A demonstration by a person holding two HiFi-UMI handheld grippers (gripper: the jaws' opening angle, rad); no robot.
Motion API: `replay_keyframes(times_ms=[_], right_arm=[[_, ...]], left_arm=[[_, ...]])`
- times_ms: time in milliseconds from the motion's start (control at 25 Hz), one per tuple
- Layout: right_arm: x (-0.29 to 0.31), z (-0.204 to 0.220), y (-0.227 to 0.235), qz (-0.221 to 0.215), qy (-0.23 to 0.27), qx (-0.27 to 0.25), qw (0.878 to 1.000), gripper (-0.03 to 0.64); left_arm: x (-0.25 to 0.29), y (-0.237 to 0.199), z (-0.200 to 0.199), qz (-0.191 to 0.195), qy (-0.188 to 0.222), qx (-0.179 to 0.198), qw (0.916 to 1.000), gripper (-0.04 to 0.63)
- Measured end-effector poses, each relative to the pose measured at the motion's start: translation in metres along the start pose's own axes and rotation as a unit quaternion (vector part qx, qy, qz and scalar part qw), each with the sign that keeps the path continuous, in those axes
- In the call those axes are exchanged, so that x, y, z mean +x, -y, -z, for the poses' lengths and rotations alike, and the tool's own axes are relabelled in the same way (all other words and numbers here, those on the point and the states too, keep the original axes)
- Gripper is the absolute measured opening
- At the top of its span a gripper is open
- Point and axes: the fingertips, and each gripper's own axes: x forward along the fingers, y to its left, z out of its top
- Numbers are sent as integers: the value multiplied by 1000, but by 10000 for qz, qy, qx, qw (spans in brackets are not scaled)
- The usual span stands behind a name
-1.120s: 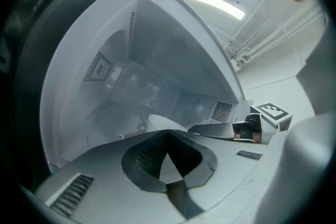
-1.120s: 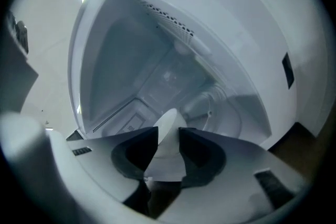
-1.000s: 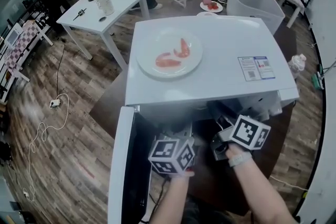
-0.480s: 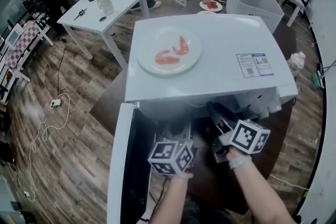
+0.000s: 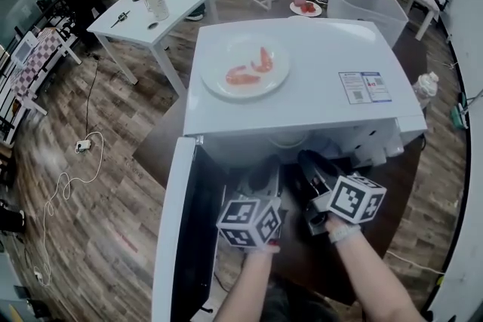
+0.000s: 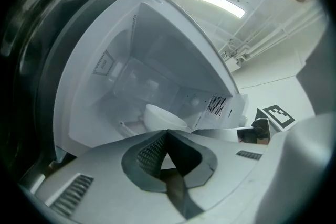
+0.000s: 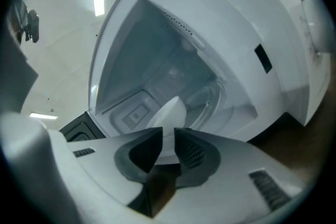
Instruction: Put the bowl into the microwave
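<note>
White bowl [image 6: 163, 117] inside microwave [image 5: 317, 113] cavity, door [image 5: 173, 237] wide open at left.

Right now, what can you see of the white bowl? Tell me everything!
The bowl is plain white, smooth and round, maybe ceramic or plastic, with no pattern showing. It rests on the floor inside the open microwave, about in the middle. Only part of its outside and rim shows, so what is inside it is hidden. The right claw points at it while its jaws are closing. The bowl shows through the gap, but the claw does not seem to squeeze it.
</note>
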Motion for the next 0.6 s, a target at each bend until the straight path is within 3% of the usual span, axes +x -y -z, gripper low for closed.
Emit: replay_keyframes(times_ms=[120,600], right_arm=[[6,-5,-6,13,47,-113,9999,7],[24,-9,2,115,-8,57,9999,6]], left_arm=[[7,2,-6,54,3,29,10000,6],[26,0,-14,130,-88,108,9998,6]])
